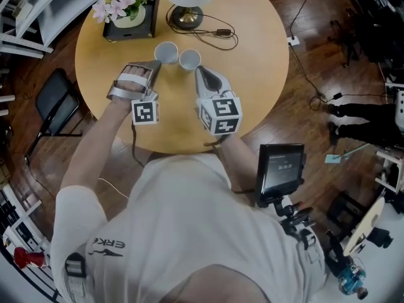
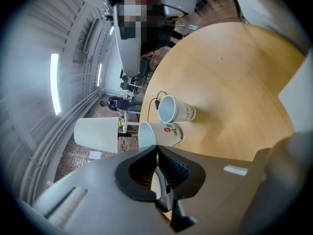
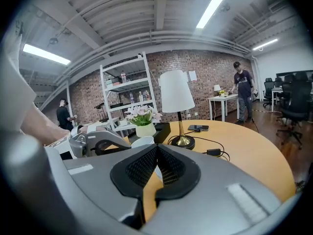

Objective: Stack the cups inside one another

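Left gripper (image 1: 156,64), right gripper (image 1: 198,70) side by side, jaws seemingly closed

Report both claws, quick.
Left claw: closed, pinching the left cup by its rim.
Right claw: closed, seemingly pinching the right cup by its rim.

Two cups sit side by side mid-desk (image 1: 252,62): the left cup (image 1: 166,52) is at the left gripper (image 1: 156,64) tip, the right cup (image 1: 189,59) at the right gripper (image 1: 197,69) tip. Behind them is the lamp (image 1: 185,14), with its cable (image 1: 218,33) trailing right and the flower pot (image 1: 129,17) to its left.
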